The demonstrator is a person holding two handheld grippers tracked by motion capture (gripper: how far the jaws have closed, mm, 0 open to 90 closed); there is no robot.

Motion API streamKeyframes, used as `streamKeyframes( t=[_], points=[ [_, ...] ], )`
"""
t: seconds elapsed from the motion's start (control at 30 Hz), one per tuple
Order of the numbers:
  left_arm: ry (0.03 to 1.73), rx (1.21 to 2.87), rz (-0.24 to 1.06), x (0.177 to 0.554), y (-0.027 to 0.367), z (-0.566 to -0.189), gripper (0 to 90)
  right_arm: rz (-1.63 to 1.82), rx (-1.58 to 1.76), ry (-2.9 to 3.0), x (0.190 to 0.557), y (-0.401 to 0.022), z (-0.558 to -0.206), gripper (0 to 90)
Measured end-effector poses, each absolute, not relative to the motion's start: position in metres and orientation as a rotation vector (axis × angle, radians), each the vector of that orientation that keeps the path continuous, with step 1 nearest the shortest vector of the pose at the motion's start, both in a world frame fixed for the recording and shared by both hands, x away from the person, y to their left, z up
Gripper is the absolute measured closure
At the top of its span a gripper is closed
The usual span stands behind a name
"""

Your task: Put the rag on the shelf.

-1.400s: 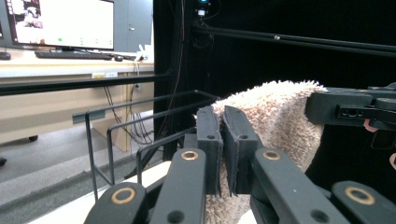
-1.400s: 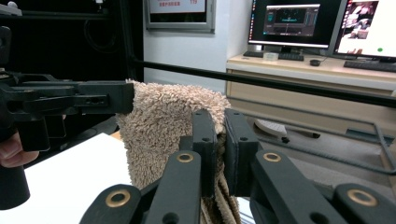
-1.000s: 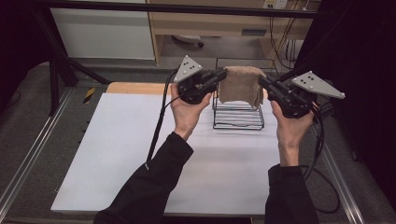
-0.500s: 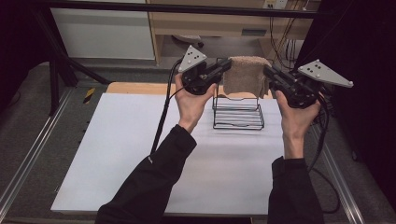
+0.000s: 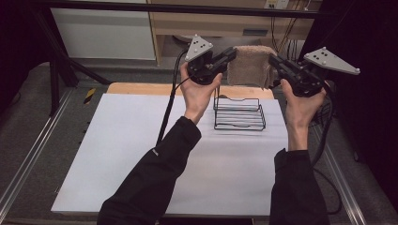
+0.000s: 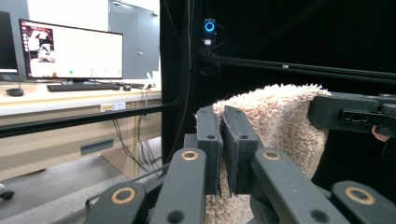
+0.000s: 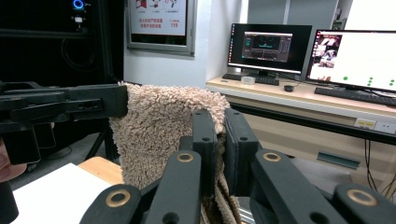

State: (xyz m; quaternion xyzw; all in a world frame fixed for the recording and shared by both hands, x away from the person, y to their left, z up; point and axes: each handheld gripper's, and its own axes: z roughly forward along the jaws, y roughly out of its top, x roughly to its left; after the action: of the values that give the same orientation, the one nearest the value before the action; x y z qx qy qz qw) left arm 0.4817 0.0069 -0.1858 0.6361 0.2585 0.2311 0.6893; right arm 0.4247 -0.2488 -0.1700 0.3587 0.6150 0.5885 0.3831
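Above the far edge of the tabletop [image 5: 141, 159], one tan towel [image 5: 248, 65] hangs stretched between two grippers, well clear of the single black wire rack [image 5: 238, 115] that stands below it on the white surface. The left gripper [image 5: 228, 55] has its jaws pressed together on the towel's left upper corner; its own view shows the fluffy cloth pinched between the two black pads, and the right gripper view shows the same for the other corner. The right gripper [image 5: 273, 61] is likewise clamped on the towel, so the cloth is held spread by its top edge, hanging roughly flat and facing the person.

The step in hand looks like carrying the spread towel in the air over the rack, either to drape it there or to take it elsewhere; which one cannot be told. The next move likely calls for both hands to travel together and keep the top edge taut, so the cloth does not sag or snag the wire.

Counted: one towel, one rack, two grippers, two monitors on the desk behind in the right gripper view.
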Motion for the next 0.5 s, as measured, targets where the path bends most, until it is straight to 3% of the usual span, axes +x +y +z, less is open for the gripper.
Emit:
streamKeyframes(
  t=[0.5],
  points=[
    [0.602, 1.451, 0.566, 0.510, -0.002, -0.180, 85.4, 1.477, 0.937, 1.587, 0.458, -0.254, -0.167, 84.5]
  ],
)
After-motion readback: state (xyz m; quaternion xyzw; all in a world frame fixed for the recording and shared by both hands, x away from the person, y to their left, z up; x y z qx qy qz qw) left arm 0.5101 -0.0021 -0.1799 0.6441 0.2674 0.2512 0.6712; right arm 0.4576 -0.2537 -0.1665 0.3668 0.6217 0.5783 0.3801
